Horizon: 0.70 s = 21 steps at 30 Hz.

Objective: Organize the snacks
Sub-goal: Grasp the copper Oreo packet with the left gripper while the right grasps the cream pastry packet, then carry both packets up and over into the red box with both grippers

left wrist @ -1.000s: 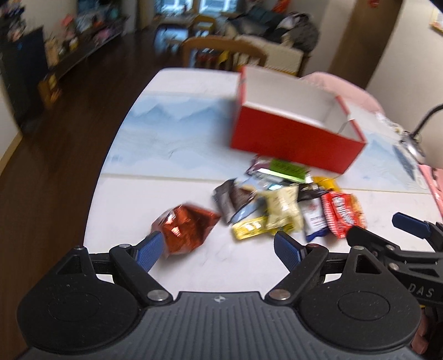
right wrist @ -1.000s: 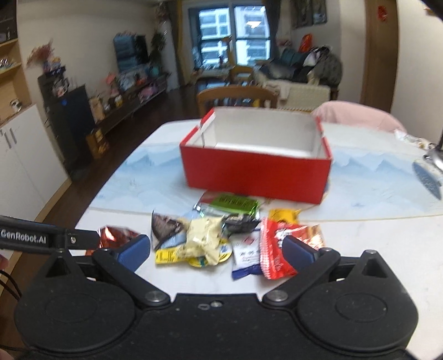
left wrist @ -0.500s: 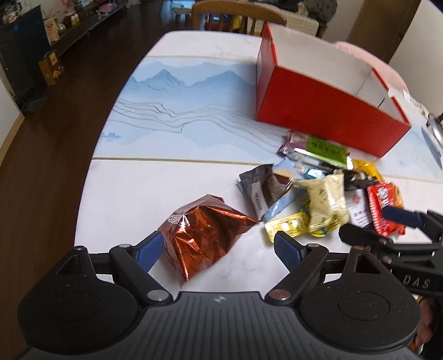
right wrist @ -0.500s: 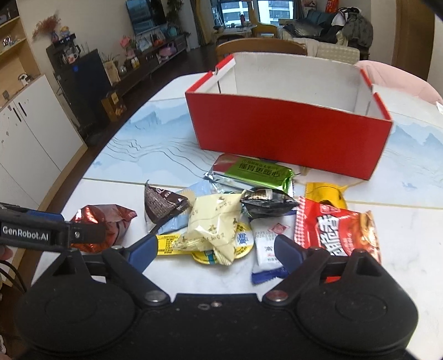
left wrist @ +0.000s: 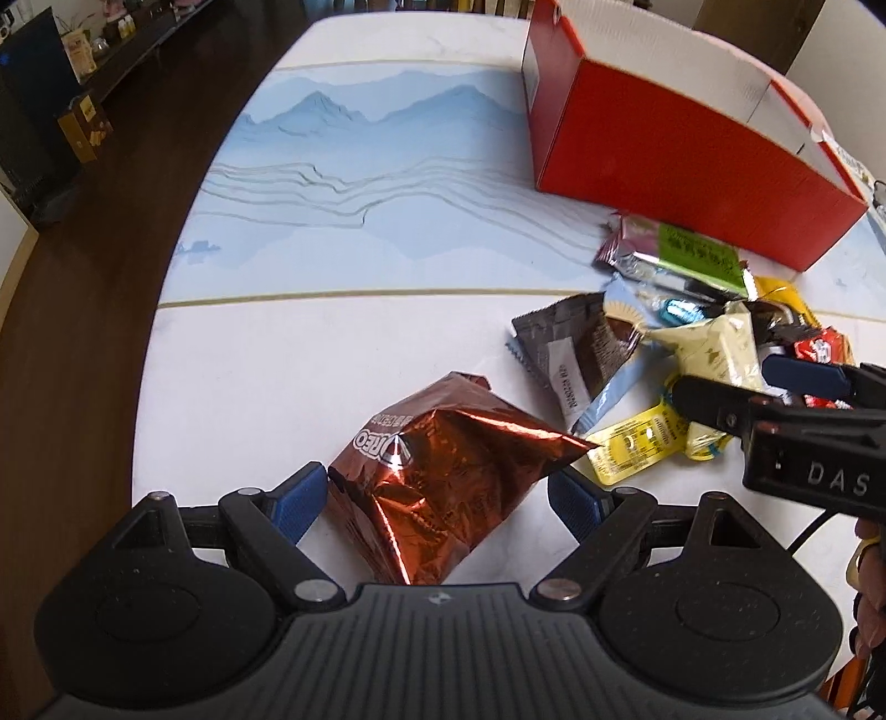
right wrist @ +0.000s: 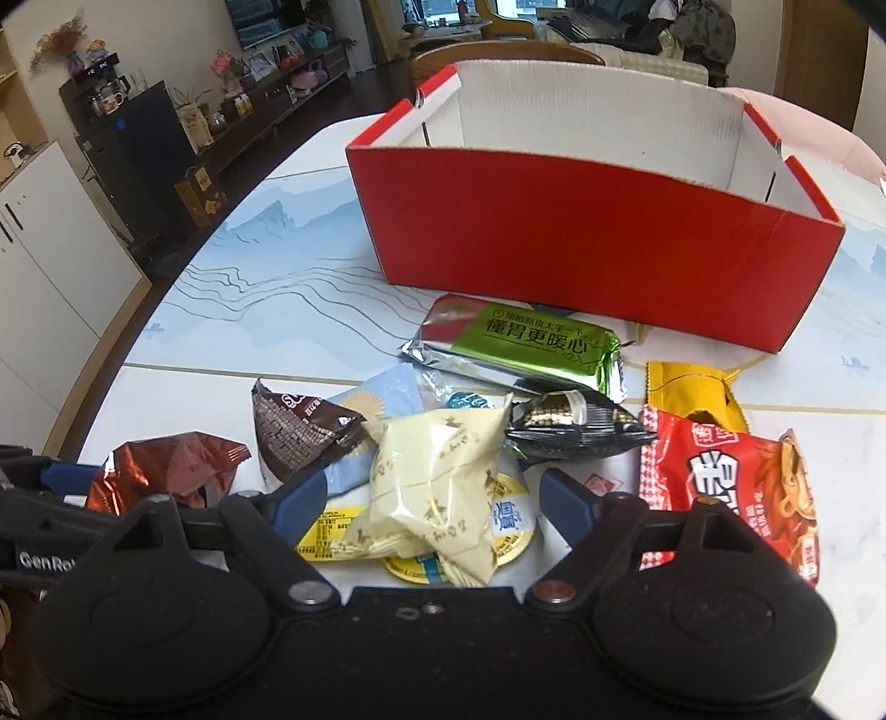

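Two packets wait between spread jaws. Left gripper (left wrist: 434,495) straddles the crinkled copper-red foil cookie bag (left wrist: 437,487) — probably light, puffy, slippery; best pinched mid-body; long axis toward two o'clock. Right gripper (right wrist: 432,493), jaws closing, brackets the soft cream plastic snack pouch (right wrist: 437,487), six o'clock of the red cardboard box (right wrist: 598,243).

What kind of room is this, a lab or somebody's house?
Most likely a home's living and dining room. A dining table with a wooden chair behind it, a sofa piled with clothes, and a low cabinet crowded with ornaments all suggest it.
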Tool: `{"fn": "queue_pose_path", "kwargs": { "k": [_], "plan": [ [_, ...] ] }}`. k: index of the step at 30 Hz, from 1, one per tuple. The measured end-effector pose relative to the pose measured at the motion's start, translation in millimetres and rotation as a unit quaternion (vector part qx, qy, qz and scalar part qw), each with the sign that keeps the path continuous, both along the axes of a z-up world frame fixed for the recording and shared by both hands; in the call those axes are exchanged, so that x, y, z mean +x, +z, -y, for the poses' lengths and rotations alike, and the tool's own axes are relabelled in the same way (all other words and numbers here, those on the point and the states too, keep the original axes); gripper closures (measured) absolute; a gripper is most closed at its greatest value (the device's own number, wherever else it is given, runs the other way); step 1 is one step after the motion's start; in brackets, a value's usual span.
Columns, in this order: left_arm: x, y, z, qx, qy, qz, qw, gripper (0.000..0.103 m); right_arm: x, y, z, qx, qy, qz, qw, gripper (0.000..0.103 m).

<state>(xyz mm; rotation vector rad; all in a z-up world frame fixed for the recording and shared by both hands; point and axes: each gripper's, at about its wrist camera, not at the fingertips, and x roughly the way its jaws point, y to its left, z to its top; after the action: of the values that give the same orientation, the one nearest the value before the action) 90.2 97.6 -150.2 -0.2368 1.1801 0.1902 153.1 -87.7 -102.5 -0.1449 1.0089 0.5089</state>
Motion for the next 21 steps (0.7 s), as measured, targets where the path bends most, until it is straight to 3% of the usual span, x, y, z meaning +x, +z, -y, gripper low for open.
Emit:
{"fn": "queue_pose_path", "kwargs": {
  "k": [11,13,15,21],
  "plan": [
    [4.6,-6.3,-6.6,-0.008,0.005,0.002,1.0,0.017,3.9,-10.2,-8.3,-0.017,-0.008,-0.012,1.0,0.038],
    [5.2,-6.1,-6.9,-0.008,0.004,0.004,1.0,0.02,5.5,-11.0,-7.2,-0.011,-0.009,-0.015,1.0,0.044],
    [5.2,-5.5,-6.7,-0.007,0.003,0.006,0.9999,0.029,6.4,-10.7,-5.9,-0.009,-0.014,-0.014,1.0,0.048],
    [2.8,-4.6,-10.4,-0.018,0.013,0.013,0.9997,0.035,3.3,-7.1,-5.2,-0.011,-0.009,-0.01,1.0,0.056]
  ]
}}
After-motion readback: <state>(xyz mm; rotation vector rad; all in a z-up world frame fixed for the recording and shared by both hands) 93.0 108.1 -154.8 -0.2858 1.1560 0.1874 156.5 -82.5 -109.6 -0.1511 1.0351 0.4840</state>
